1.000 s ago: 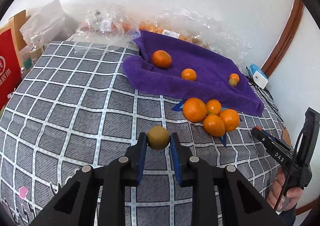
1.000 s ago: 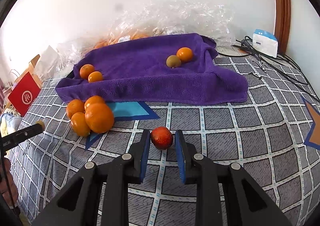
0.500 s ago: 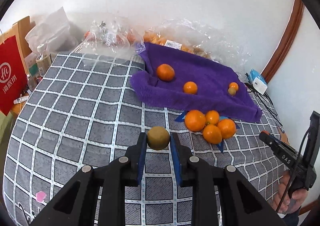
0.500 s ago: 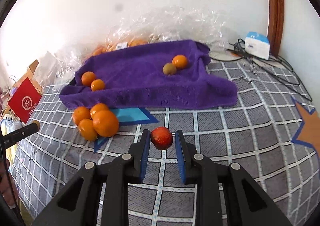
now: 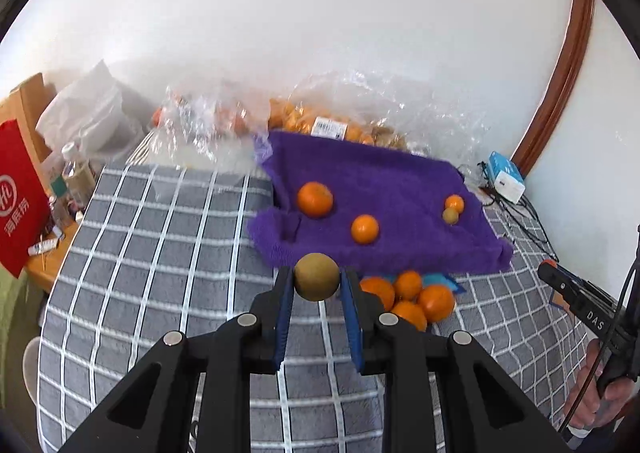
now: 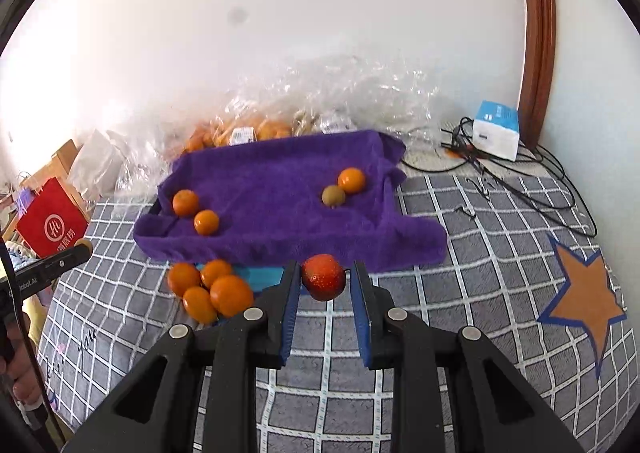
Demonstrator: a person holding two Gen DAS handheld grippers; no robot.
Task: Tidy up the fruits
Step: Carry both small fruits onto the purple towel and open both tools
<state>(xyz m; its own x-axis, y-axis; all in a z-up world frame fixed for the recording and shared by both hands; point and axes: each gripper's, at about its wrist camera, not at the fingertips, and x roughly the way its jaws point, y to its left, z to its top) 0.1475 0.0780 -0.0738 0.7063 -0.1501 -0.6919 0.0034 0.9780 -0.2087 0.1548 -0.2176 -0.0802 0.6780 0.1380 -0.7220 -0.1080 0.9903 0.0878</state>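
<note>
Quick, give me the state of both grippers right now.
Left gripper: closed on a round brownish-green fruit.
Right gripper: closed on a round red fruit.

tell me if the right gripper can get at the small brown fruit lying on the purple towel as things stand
Probably not yet: the right gripper is shut on a round red fruit, so it has no free grip. The path to the small brown fruit on the purple towel looks unobstructed otherwise.
</note>
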